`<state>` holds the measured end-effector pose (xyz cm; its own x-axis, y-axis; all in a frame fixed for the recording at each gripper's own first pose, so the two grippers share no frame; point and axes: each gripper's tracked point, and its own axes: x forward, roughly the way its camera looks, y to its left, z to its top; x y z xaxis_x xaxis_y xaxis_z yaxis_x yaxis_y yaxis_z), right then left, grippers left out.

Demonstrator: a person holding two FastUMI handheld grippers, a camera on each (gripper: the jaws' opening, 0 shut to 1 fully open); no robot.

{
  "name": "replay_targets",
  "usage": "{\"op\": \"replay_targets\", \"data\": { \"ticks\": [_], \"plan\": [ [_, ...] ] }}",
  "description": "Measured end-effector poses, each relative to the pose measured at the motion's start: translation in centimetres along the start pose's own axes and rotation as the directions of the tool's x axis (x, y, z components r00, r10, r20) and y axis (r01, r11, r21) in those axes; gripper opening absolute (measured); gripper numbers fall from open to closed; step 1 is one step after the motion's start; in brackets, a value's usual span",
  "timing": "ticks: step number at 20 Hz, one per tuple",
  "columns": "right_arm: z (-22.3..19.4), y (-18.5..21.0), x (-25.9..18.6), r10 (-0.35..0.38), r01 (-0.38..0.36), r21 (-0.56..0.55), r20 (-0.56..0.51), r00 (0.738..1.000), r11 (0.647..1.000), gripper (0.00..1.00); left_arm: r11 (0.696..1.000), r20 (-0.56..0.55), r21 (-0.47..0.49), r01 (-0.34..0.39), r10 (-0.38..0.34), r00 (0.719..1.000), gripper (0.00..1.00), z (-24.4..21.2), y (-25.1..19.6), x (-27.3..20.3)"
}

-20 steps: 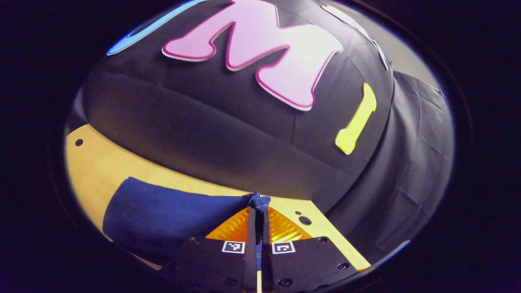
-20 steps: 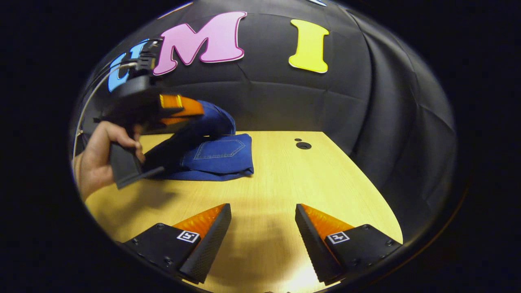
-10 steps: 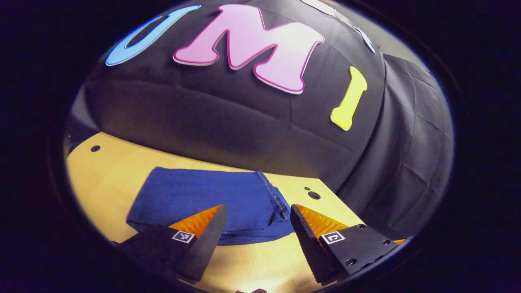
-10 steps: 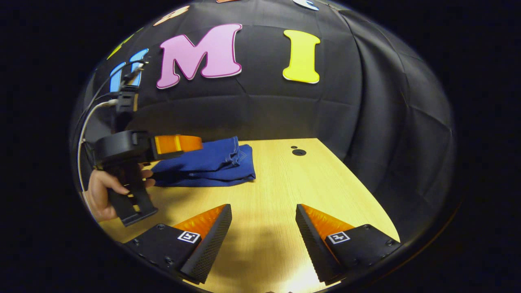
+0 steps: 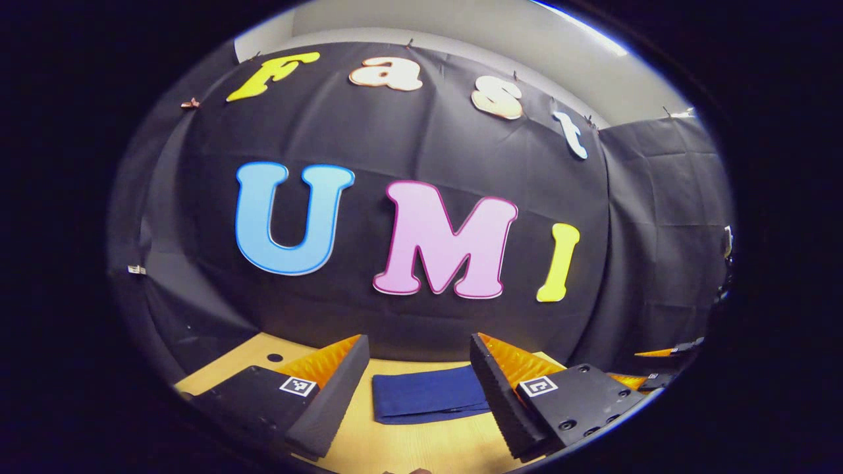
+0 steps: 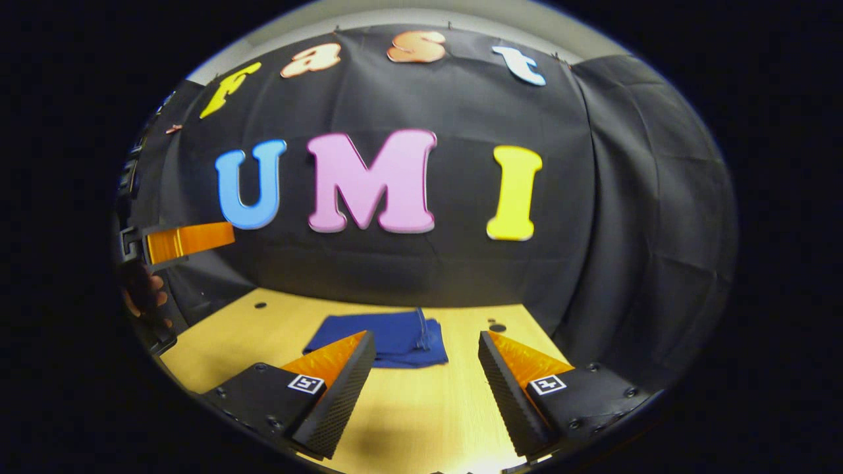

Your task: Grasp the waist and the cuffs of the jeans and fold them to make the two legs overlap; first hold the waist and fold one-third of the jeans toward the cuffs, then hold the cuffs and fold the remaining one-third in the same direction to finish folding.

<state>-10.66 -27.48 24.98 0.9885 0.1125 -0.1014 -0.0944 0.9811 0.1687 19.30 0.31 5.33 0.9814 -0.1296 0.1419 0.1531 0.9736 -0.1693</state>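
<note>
The blue jeans [image 5: 428, 395] lie folded into a flat compact bundle on the wooden table [image 5: 408, 447], ahead of my left gripper [image 5: 418, 388]. That gripper stands open above the table, nothing between its fingers. In the right gripper view the same jeans [image 6: 388, 337] rest near the table's far side, seam edge facing right. My right gripper [image 6: 427, 388] is open too and held back from the bundle. At the left edge of that view the left gripper [image 6: 188, 240] hangs in the air, held by a hand [image 6: 141, 293].
The wooden table [image 6: 428, 421] has small round holes [image 6: 497, 327] near its far right corner and another hole [image 6: 260, 305] at the far left. Black cloth walls close the booth behind and to the right. The right gripper's fingertips [image 5: 665, 353] show at the left gripper view's right edge.
One second ago my left gripper was shut on the jeans' cuff end; it let go, opened, and pulled back and up. My right gripper also drew back. The jeans now lie folded flat.
</note>
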Motion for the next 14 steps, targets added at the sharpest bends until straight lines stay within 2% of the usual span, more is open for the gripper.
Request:
{"op": "replay_targets", "data": {
  "ticks": [3, 6, 11, 12, 13, 14],
  "plan": [
    [4.9, 2.4, -3.2, 0.005, -0.006, 0.014, 0.081, 0.997, 1.000, 0.96, 1.000, 0.041, 0.013, -0.019, 0.018, 0.999, 0.96, 4.2, 1.9, -4.9],
    [8.2, 3.6, -7.3, -0.002, 0.002, 0.003, 0.153, 0.988, 1.000, 0.96, 0.998, 0.077, 0.042, -0.039, 0.036, 0.996, 0.96, 6.2, 3.2, -9.8],
    [8.5, 4.6, -13.8, -0.031, 0.035, -0.021, 0.195, 0.980, 0.999, 0.96, 0.995, 0.077, 0.049, -0.092, 0.088, 0.993, 0.96, 5.7, 5.2, -17.5],
    [8.3, 4.8, -14.8, -0.035, 0.039, -0.014, 0.203, 0.979, 0.999, 0.93, 0.993, 0.074, 0.048, -0.107, 0.103, 0.992, 0.96, 4.9, 5.4, -18.5],
    [7.9, 5.2, -15.6, -0.035, 0.037, -0.007, 0.204, 0.978, 0.999, 0.96, 0.992, 0.066, 0.046, -0.115, 0.112, 0.991, 0.96, 4.2, 5.5, -19.3],
    [7.3, 5.5, -16.2, -0.030, 0.032, -0.005, 0.197, 0.980, 0.999, 0.93, 0.991, 0.054, 0.047, -0.126, 0.123, 0.991, 0.96, 3.3, 5.7, -19.8]
  ]
}}
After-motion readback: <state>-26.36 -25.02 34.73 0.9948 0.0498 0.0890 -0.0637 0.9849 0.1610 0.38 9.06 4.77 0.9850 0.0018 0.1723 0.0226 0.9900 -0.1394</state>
